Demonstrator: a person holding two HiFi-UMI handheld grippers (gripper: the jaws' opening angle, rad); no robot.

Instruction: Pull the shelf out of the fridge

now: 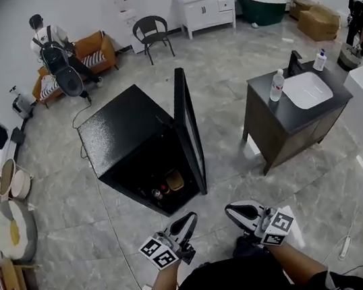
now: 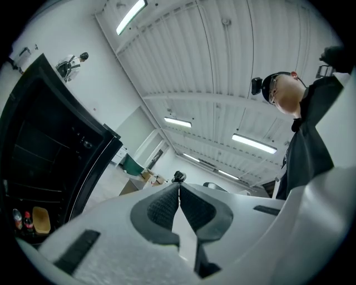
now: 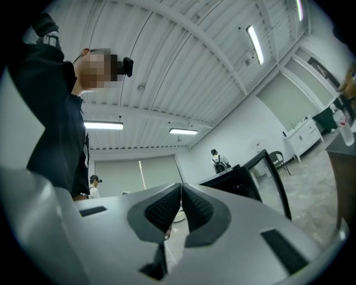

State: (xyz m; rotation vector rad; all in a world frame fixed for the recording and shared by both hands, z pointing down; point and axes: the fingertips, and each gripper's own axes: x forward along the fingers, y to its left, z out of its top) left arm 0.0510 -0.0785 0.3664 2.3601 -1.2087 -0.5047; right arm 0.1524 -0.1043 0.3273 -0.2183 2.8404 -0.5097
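A black mini fridge [image 1: 136,141] stands on the tiled floor with its door [image 1: 187,130] swung open to the right. Its inside is dark; small bottles [image 1: 156,194] and a yellow container [image 1: 174,179] sit low in it. In the left gripper view, thin shelf lines [image 2: 39,150] cross the fridge's inside above the bottles [image 2: 19,220]. Both grippers hang in front of the fridge, well short of it. My left gripper [image 1: 191,217] [image 2: 179,186] is shut and empty. So is my right gripper [image 1: 229,210] [image 3: 181,186], which faces the fridge [image 3: 233,181].
A dark vanity with a white sink [image 1: 295,106] stands to the right of the fridge. A cable [image 1: 108,221] runs over the floor at its left. Behind are a chair [image 1: 152,33], a white cabinet [image 1: 206,8] and a person on an orange sofa [image 1: 50,45].
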